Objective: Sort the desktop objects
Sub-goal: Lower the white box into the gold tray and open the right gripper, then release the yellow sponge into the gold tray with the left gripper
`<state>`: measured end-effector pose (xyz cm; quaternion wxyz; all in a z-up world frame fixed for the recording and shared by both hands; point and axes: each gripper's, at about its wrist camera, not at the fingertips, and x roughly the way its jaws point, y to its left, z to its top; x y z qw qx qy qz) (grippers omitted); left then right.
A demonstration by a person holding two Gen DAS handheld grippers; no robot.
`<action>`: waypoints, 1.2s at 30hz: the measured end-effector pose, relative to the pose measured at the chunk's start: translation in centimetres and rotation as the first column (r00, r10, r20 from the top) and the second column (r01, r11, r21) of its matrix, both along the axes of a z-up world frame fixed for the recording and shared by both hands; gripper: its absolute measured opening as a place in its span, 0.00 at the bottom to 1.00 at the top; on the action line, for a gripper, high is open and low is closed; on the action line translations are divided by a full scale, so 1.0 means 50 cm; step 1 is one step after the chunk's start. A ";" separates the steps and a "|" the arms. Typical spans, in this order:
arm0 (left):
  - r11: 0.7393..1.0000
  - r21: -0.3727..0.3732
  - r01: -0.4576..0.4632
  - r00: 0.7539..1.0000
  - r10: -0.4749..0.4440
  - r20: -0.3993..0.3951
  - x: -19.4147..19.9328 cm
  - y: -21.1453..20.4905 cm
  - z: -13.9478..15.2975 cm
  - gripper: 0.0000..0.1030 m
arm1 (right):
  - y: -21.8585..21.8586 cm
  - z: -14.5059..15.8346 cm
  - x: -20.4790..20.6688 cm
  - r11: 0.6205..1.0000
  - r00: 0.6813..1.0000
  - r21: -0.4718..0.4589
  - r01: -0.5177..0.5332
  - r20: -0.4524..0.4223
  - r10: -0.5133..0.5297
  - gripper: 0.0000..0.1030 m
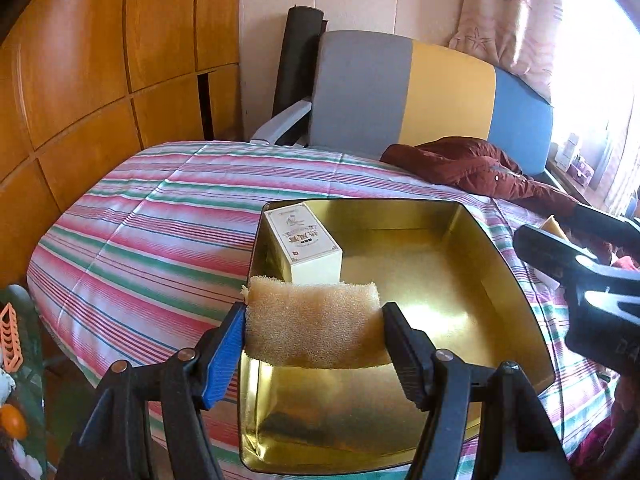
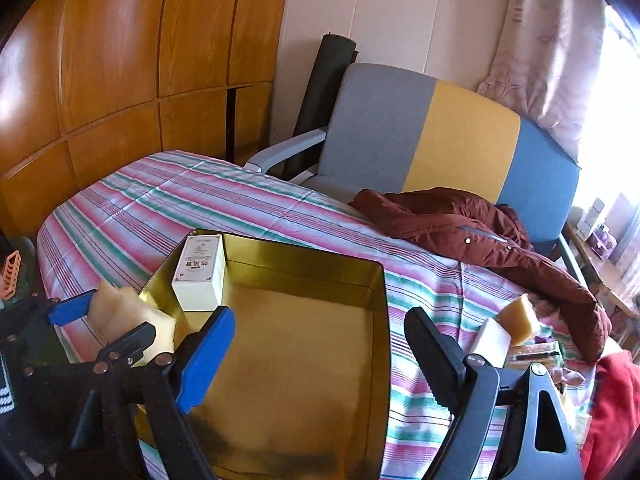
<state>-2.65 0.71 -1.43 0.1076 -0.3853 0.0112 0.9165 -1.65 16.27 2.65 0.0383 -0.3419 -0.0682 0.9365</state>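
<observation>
A striped cloth (image 1: 160, 216) covers the table, with a gold tin (image 1: 496, 240) set on it. Judging by the contents, the sorting is barely begun: only a white box (image 1: 304, 248) stands in the tin's far left corner, just ahead of the left gripper (image 1: 314, 334), which clamps a tan sponge (image 1: 312, 320) over the tin's near edge (not yet dropped in). The right gripper (image 2: 320, 344) hangs with jaws parted and nothing between them; more sponges (image 2: 520, 318) wait on the cloth to its right.
</observation>
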 end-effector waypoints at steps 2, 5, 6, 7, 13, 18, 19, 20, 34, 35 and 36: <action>1.000 0.004 -0.003 1.000 0.003 -0.001 0.001 0.003 0.003 0.66 | 0.005 0.001 0.008 1.000 1.000 -0.001 0.004 -0.006 -0.004 0.85; 1.000 0.004 -0.001 1.000 0.001 -0.002 0.002 0.012 0.007 0.66 | 0.016 0.002 0.017 1.000 1.000 -0.009 0.010 -0.010 -0.010 0.87; 1.000 0.004 0.001 1.000 -0.001 -0.003 0.002 0.015 0.009 0.67 | 0.019 0.002 0.019 1.000 1.000 -0.010 0.012 -0.011 -0.012 0.87; 1.000 0.004 0.004 1.000 -0.004 -0.004 0.003 0.018 0.010 0.67 | 0.023 0.002 0.022 1.000 1.000 -0.011 0.016 -0.013 -0.016 0.87; 1.000 0.014 0.015 1.000 -0.015 0.012 0.001 0.035 0.011 0.71 | 0.051 -0.003 0.035 0.999 0.999 -0.025 0.036 -0.015 -0.037 0.88; 0.999 0.025 0.031 0.999 -0.031 0.005 0.004 0.053 0.025 0.76 | 0.078 -0.008 0.045 0.998 0.998 -0.039 0.058 -0.015 -0.058 0.90; 0.999 0.025 0.037 0.999 -0.037 0.001 0.006 0.058 0.029 0.76 | 0.084 -0.008 0.047 0.997 0.998 -0.040 0.062 -0.015 -0.063 0.90; 0.999 0.023 0.045 0.999 -0.045 -0.005 0.007 0.066 0.033 0.76 | 0.088 -0.009 0.049 0.997 0.998 -0.041 0.066 -0.014 -0.067 0.90; 0.967 0.039 0.251 0.968 -0.250 -0.023 0.009 0.214 0.062 0.74 | 0.235 -0.044 0.104 0.970 0.972 -0.069 0.235 0.036 -0.233 0.92; 0.962 0.036 0.272 0.962 -0.271 -0.023 0.011 0.231 0.063 0.74 | 0.249 -0.048 0.112 0.965 0.967 -0.070 0.254 0.044 -0.251 0.92; 0.955 0.033 0.293 0.956 -0.293 -0.021 0.014 0.245 0.063 0.74 | 0.266 -0.053 0.122 0.959 0.961 -0.074 0.275 0.052 -0.272 0.92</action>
